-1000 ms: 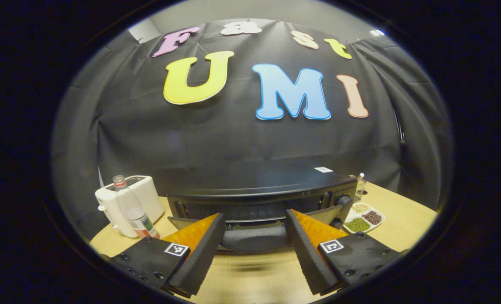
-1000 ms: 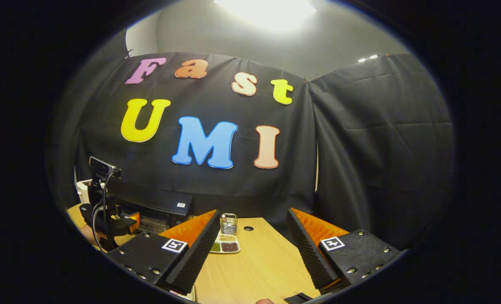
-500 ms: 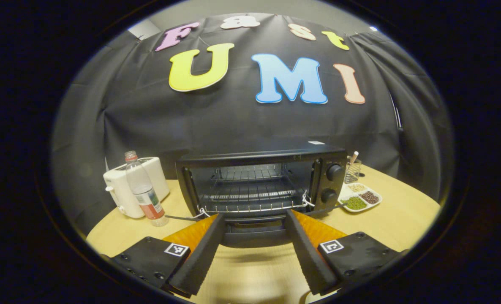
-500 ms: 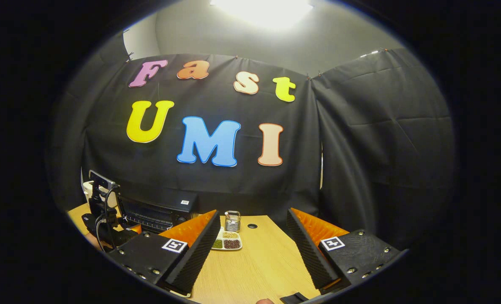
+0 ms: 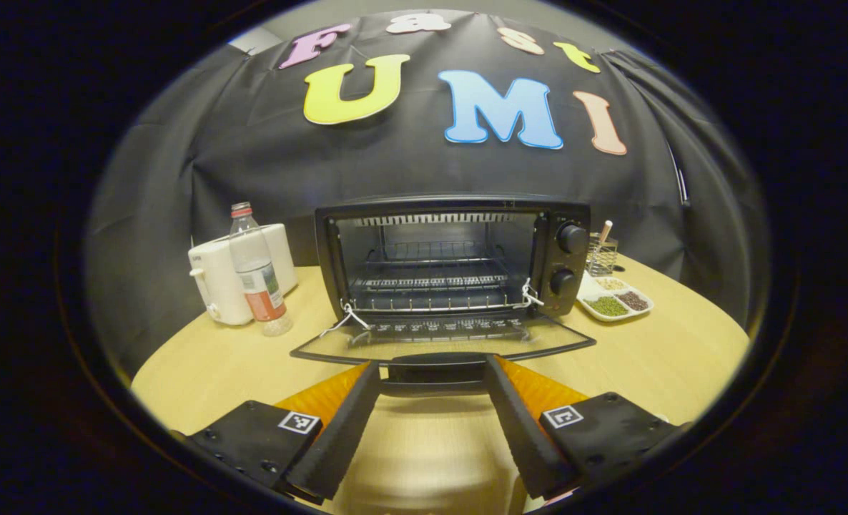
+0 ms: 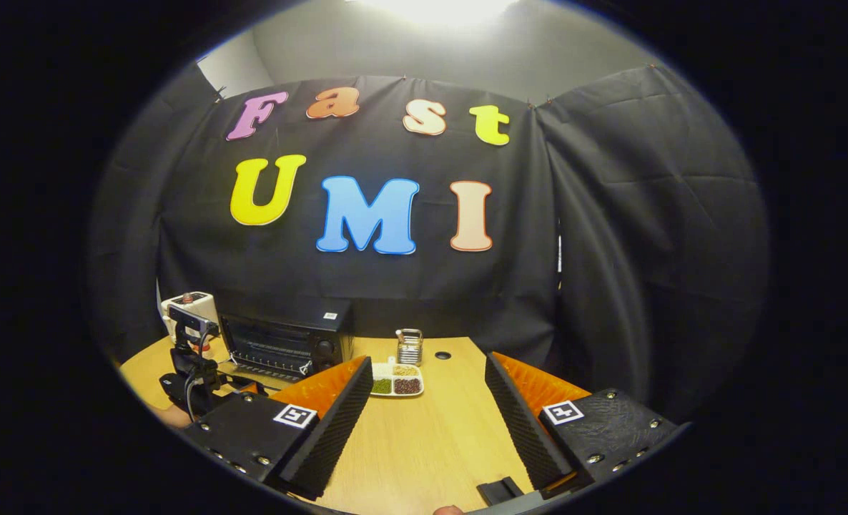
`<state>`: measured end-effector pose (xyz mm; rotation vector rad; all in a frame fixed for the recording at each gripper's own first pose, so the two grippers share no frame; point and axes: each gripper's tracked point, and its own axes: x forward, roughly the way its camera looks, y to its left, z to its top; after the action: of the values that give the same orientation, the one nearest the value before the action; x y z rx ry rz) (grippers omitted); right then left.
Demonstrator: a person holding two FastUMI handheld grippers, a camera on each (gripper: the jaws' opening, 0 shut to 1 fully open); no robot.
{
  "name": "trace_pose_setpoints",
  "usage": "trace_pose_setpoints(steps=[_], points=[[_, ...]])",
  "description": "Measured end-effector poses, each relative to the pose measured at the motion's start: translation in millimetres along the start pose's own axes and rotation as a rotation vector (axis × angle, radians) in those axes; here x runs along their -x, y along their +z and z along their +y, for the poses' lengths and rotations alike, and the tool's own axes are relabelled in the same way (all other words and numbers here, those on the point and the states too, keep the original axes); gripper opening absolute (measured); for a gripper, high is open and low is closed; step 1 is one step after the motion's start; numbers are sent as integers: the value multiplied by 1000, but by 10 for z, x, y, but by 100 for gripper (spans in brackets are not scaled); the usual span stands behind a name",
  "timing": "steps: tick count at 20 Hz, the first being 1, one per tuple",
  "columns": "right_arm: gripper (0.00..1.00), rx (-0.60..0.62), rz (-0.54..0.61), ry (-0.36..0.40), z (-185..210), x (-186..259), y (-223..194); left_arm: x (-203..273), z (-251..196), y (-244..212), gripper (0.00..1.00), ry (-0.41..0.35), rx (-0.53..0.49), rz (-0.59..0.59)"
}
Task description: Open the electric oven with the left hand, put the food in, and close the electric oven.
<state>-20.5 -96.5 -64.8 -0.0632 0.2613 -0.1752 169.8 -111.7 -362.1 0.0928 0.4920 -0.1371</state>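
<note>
The black electric oven (image 5: 452, 209) stands on the wooden table with its glass door (image 5: 438, 343) swung down flat, showing wire racks (image 5: 435, 282) inside. The door's handle (image 5: 435, 383) lies across the gap between the tips of my left gripper (image 5: 431, 366), whose jaws stand wide apart. In the right gripper view, the oven (image 6: 284, 343) sits at the far left, with the left gripper (image 6: 191, 368) in front of it. My right gripper (image 6: 427, 361) hovers open over the table with nothing between its fingers.
A white toaster (image 5: 217, 279) and a plastic bottle (image 5: 256, 275) stand left of the oven. To its right are a divided tray of beans (image 5: 613, 304) and a wire holder (image 5: 601, 254). A small dark object (image 6: 499, 490) lies at the table's near edge.
The oven door has swung from nearly shut to fully down, and my left gripper has dropped with the handle between its tips. The right gripper's view has tilted slightly downward.
</note>
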Motion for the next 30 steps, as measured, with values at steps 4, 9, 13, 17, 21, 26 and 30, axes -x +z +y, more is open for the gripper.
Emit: trace_pose_setpoints(steps=[4, 9, 13, 17, 21, 26, 30], points=[[99, 10, 25, 59, 114, 0, -98, 215, 65, -58, 98, 23, 7, -2], [99, -13, 17, 209, 394, -10, -138, 923, 205, 460, 100, 74, 21, -113], [99, -43, 110, 324, 623, -72, -397, 1625, 337, 1132, 100, 109, 28, -261], [99, -103, 278, 422, 872, -120, -801, 2190, 492, 1584, 99, 136, 31, -359], [100, -208, 499, 560, 1203, -71, -1201, 2566, 612, 1842, 100, 147, 33, -407], [97, -285, 745, 599, 1388, 4, -1687, 2848, 679, 2148, 100, 129, 57, -455], [97, -270, 876, 579, 1456, -72, -2090, 3047, 683, 2411, 100, 123, 21, -517]])
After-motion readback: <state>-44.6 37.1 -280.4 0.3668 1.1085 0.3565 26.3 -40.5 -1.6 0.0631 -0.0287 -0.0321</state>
